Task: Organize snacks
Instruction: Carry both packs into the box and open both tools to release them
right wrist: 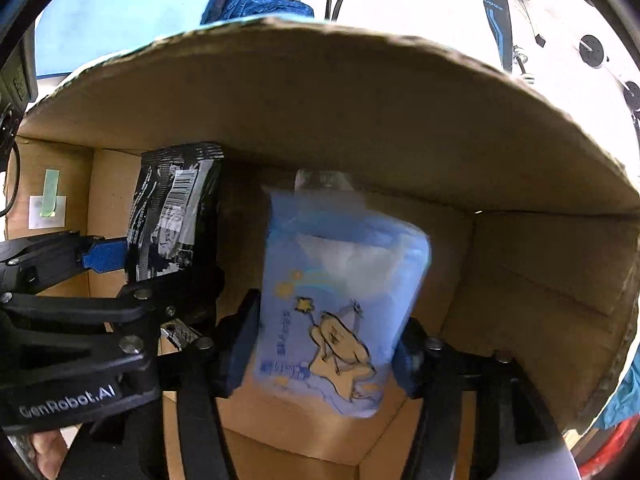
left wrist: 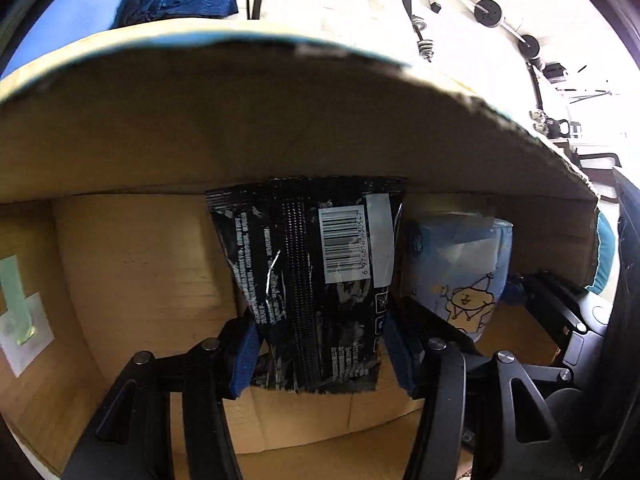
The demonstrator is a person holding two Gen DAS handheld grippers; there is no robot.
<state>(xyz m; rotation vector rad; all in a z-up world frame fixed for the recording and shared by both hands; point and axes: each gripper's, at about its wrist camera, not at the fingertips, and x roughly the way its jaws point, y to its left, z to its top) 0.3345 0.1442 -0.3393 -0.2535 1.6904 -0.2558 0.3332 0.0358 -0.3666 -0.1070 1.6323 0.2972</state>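
Two packets inside your cardboard box, left gripper clamping black packet upright, barcode up, right gripper clamping blue packet, long axis near vertical, top tilted left.

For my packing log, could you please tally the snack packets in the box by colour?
Black packet: 1, in the left gripper.
Blue packet: 1, in the right gripper.
Total: 2, both inside the cardboard box.
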